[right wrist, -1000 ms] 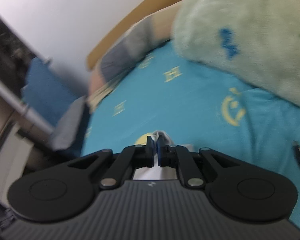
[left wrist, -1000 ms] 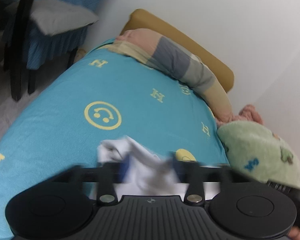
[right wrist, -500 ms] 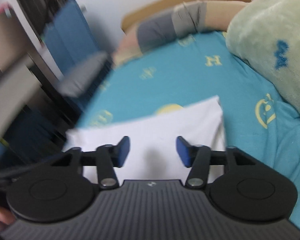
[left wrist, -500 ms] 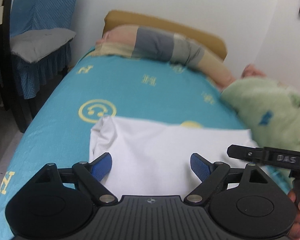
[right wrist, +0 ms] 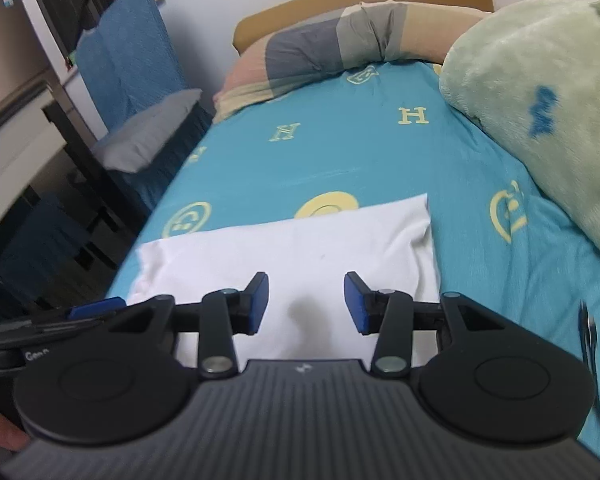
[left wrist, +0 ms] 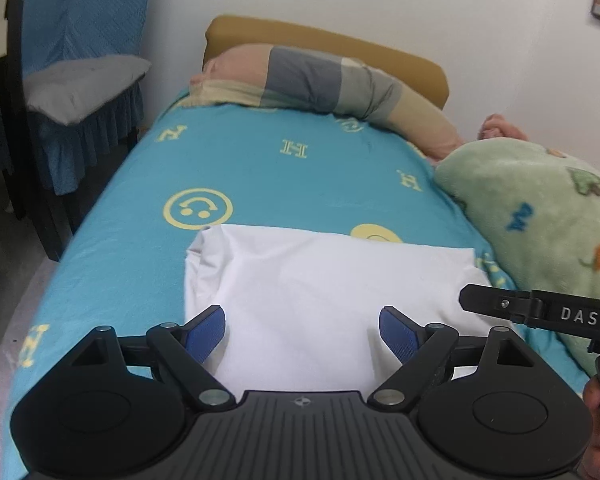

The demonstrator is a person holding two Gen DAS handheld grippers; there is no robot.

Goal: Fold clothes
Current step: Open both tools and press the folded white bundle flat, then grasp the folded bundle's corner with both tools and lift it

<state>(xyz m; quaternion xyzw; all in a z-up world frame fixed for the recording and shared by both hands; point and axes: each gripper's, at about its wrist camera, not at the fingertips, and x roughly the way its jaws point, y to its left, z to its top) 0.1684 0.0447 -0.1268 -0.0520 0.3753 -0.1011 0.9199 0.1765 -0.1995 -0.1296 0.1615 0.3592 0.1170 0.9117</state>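
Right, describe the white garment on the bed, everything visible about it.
The white garment is plain, soft-looking cloth, folded into a rough rectangle and lying flat on the turquoise bedsheet. Its left edge is puffed and creased; its far right corner is crisp. It partly covers a yellow smiley print. Both the left gripper and right gripper hover open above its near side, gripping nothing. No print or label shows.

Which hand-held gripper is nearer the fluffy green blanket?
Right. The right hand-held gripper hovers over the white folded garment's blanket-side end; the left hand-held gripper is farther from the fluffy green blanket.
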